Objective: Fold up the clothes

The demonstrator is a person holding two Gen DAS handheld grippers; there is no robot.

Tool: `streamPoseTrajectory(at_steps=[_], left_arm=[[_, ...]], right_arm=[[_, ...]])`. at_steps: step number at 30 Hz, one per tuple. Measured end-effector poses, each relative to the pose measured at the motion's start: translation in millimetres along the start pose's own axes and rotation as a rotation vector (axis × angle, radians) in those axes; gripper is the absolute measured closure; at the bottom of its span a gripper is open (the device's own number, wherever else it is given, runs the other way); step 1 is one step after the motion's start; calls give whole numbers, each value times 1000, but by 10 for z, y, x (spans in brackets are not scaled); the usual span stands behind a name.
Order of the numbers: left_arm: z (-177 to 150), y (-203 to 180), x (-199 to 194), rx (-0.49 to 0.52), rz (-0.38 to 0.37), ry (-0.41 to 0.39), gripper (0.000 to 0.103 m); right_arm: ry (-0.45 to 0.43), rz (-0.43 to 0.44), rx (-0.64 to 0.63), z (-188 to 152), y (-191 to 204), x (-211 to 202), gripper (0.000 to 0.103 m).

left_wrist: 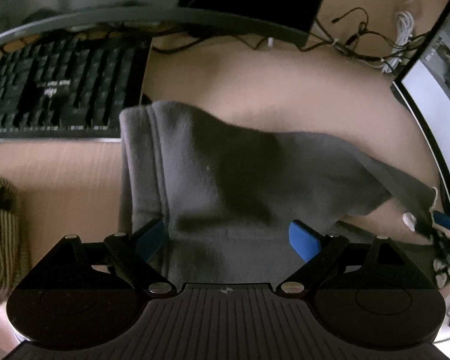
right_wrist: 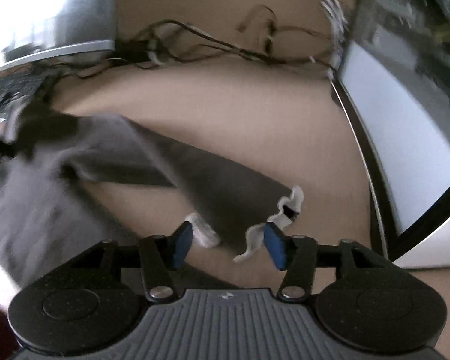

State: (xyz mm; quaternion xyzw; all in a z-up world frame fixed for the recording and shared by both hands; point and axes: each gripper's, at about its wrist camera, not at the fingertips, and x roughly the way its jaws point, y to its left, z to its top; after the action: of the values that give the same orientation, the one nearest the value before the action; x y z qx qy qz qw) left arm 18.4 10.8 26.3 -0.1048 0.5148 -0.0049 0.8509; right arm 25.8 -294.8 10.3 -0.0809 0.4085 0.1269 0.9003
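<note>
Garment [left_wrist: 225,180], grey, lies on the desk [left_wrist: 270,84] beneath both tools; left gripper [left_wrist: 228,240] gapes wide, right gripper [right_wrist: 228,246] released at its frayed near edge; recommend flattening before regrasping.

The left handheld two-finger gripper [left_wrist: 228,238], seen from its own wrist camera, shows a black ribbed centre plate stamped with a small round crosshair mark, flanked by two rounded black housings, each with a shallow circular recess. Slim black link bars run forward from silver rivet pivots to a pair of flat blue rubber finger pads [left_wrist: 304,240]. The right handheld two-finger gripper [right_wrist: 228,246] is built alike, though its ribbed centre plate reads grey and its rounded housings look faintly speckled; silver rivets cap each pivot, a black crossbar links the arms, and blue rubber pads [right_wrist: 275,247] tip both fingers.
</note>
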Motion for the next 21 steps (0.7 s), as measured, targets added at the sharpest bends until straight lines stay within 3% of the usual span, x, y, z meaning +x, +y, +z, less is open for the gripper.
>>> streamPoseTrajectory(at_steps=[3,7,12,13,15,17,19,21], left_arm=[[-32,-27,16,-1,3,18,9],[-56,-28,30,2,-15,22,9],[-51,-20,106,14,-40,34,9],[-42,-19,114,18,-46,32,9],[-22,-22,107,19,-55,23,9],[-5,-22,95,17,-62,13,9],[2,-18,72,18,-64,1,9],[-2,-15,46,28,-66,-12,9]], right_arm=[[-26,-8,82,64,-104,52,94],[-92,44,102,283,-122,-227,95],[-134,319,372,547,-403,-775,95],[-145,334,397,604,-432,-817,95],[-184,284,411,700,-501,-916,95],[-218,122,360,771,-517,-954,94],[-223,3,317,793,-523,-940,86],[-229,-17,295,762,-519,-929,77]])
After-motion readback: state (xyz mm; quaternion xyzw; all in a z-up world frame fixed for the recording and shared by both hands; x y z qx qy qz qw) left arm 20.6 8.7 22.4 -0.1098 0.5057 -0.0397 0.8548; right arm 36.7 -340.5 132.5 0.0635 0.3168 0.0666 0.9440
